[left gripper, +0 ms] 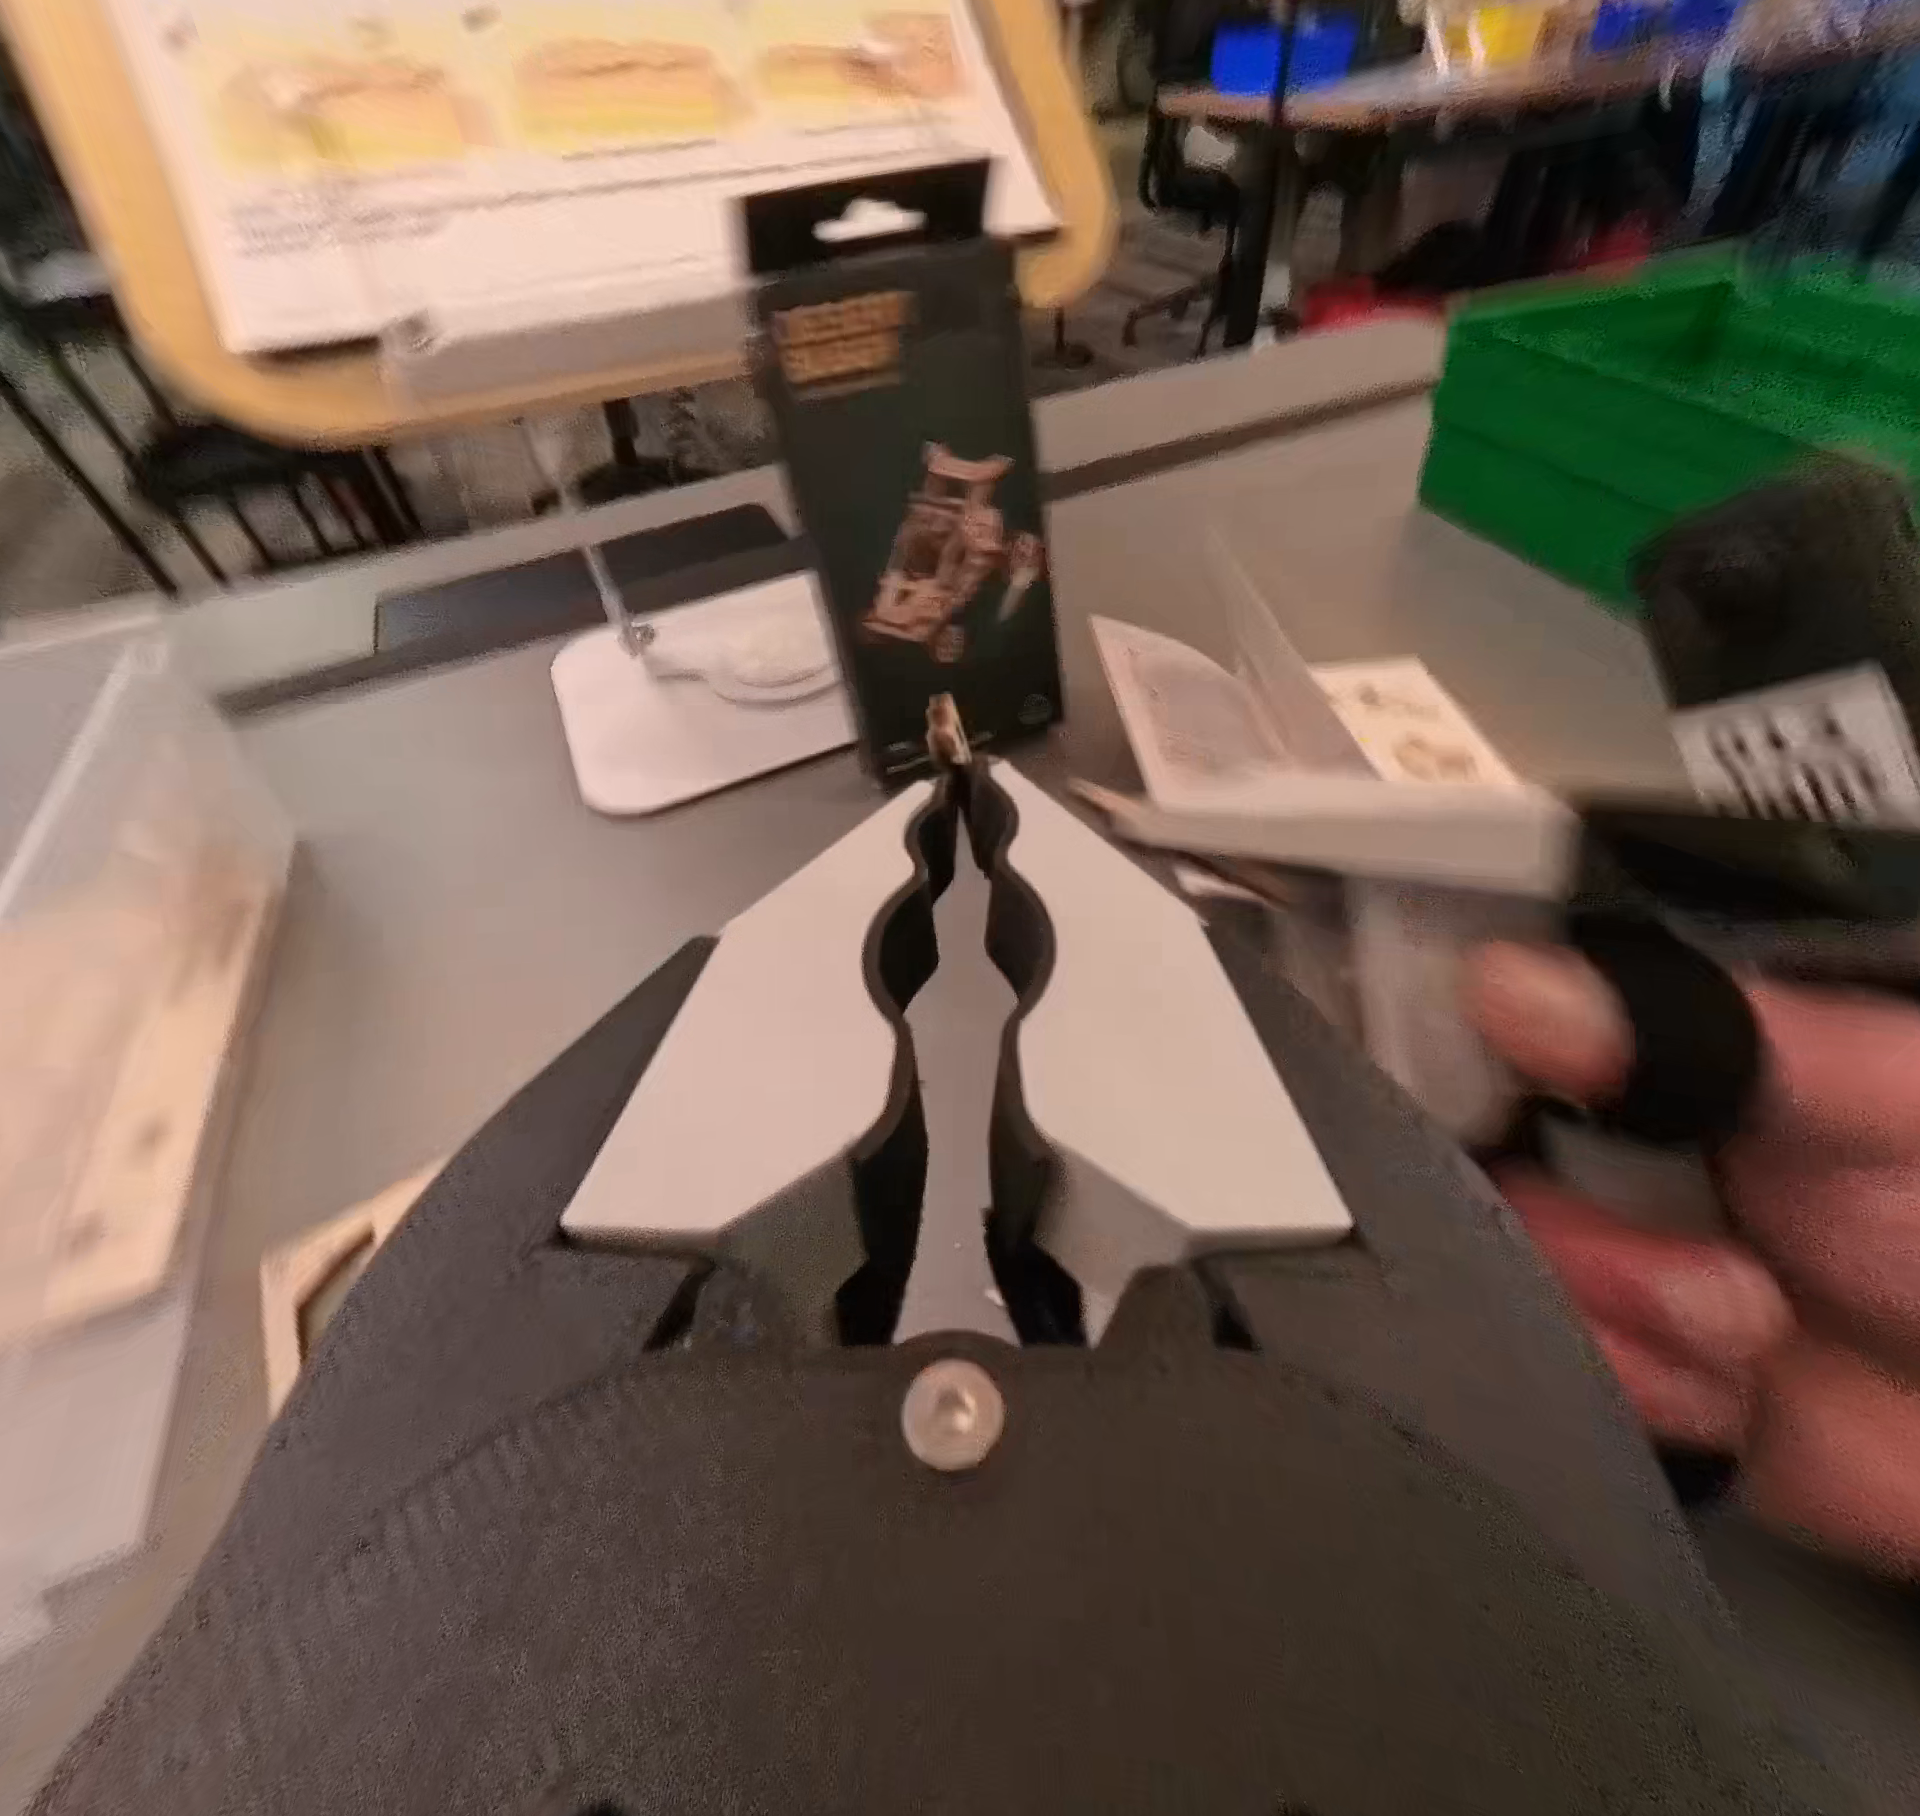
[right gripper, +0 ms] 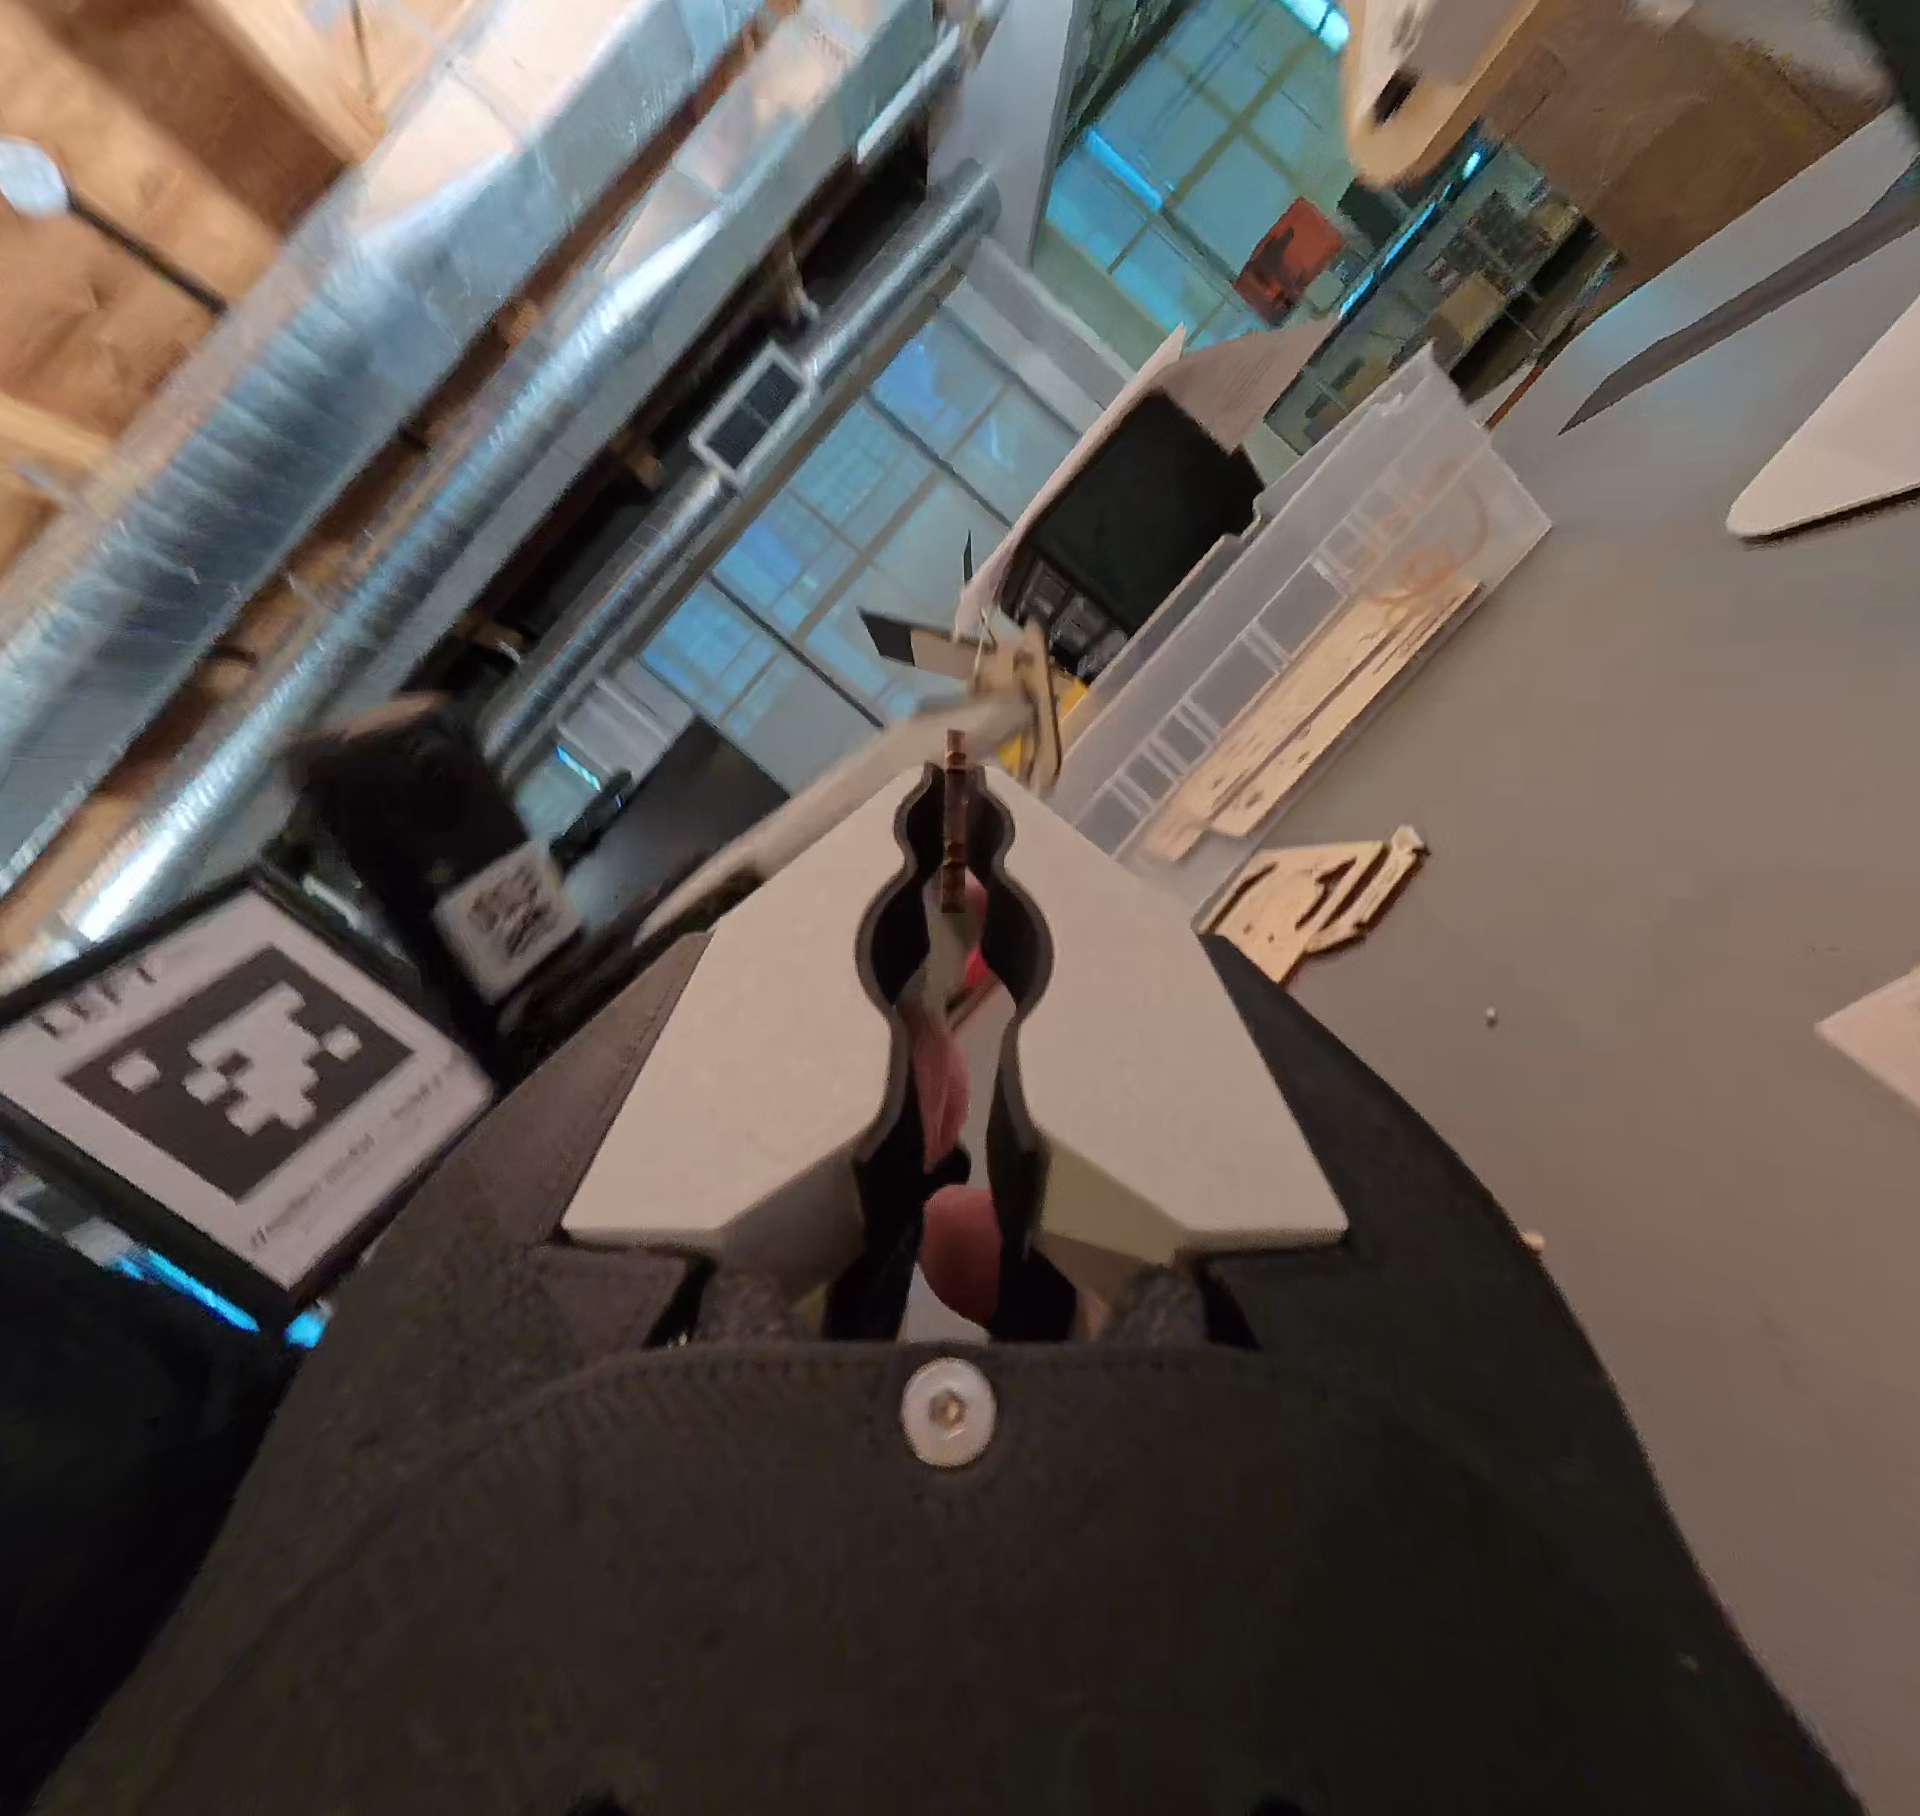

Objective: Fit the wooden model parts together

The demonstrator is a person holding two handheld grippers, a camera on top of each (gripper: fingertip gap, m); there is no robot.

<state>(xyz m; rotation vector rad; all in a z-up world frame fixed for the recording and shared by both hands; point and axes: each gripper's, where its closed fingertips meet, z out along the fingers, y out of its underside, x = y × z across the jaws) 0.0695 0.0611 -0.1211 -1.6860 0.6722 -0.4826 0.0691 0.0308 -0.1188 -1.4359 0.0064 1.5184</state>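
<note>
My left gripper is shut on a small pale wooden part that sticks up from its tips, above the grey table. My right gripper is shut on a thin flat wooden piece, seen edge-on between its pads. In the right wrist view the left gripper comes in from the left with its wooden part just beyond my right tips. In the left wrist view the right gripper, held by a hand, reaches in from the right, close beside the left tips. Both views are blurred.
A dark product box stands upright just behind the left tips. An instruction sheet on a wooden board stands on a white base. A booklet and a green bin are at the right. A clear box with wooden sheets and a loose wooden sheet lie on the table. Less than 4 cm separates the two grippers' tips.
</note>
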